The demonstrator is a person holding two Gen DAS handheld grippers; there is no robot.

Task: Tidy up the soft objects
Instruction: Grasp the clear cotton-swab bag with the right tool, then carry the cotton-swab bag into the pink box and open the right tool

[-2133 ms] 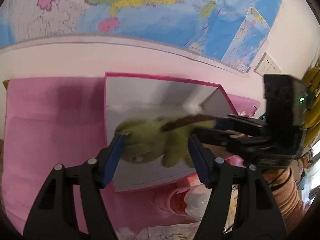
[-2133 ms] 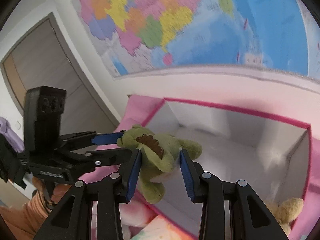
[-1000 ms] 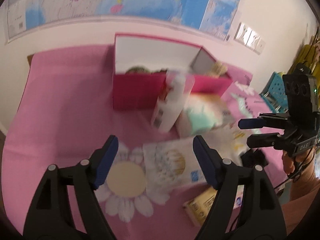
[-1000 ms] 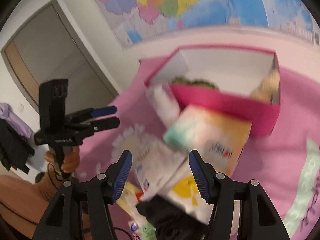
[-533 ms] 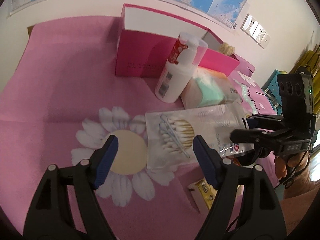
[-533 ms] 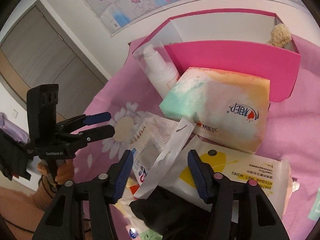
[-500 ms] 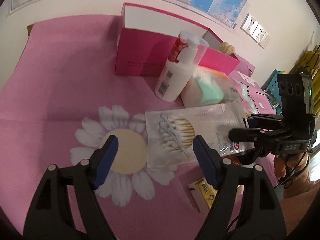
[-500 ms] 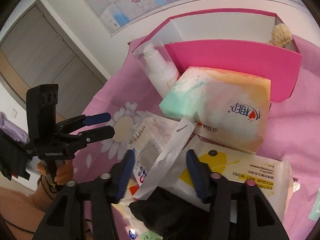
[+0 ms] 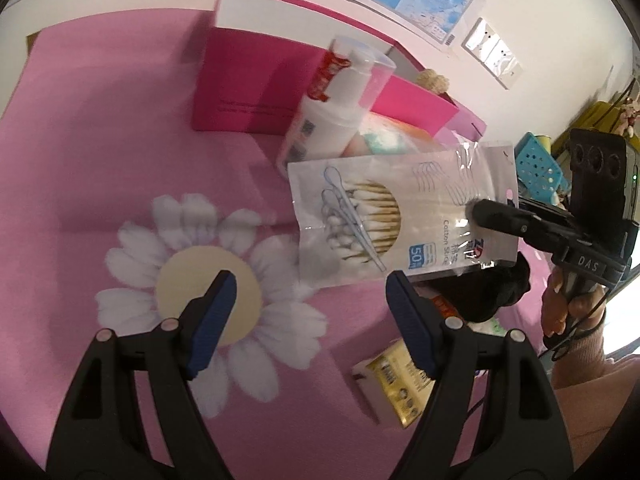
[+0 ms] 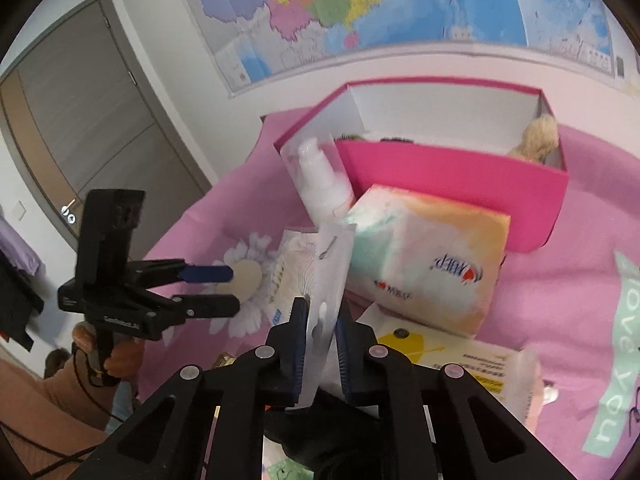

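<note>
My right gripper (image 10: 320, 322) is shut on the top edge of a clear cotton swab packet (image 10: 320, 264) and lifts it off the pink cloth; it shows in the left wrist view (image 9: 478, 214) pinching the same packet (image 9: 384, 224). My left gripper (image 9: 308, 308) is open and empty above the daisy print (image 9: 208, 284), and shows in the right wrist view (image 10: 216, 288). The pink box (image 10: 460, 176) at the back holds a tan plush (image 10: 536, 136) and a green plush (image 10: 352, 136), mostly hidden.
A white pump bottle (image 9: 328, 116) and a soft tissue pack (image 10: 428, 264) lie in front of the box. A yellow wipes pack (image 10: 448, 356), black cloth (image 9: 488, 292) and a small gold box (image 9: 396, 376) lie near. A blue basket (image 9: 536, 164) stands at the right.
Both grippers left the green plush in the box and pulled back. My right gripper has since closed on the swab packet and raised it. My left gripper stays open.
</note>
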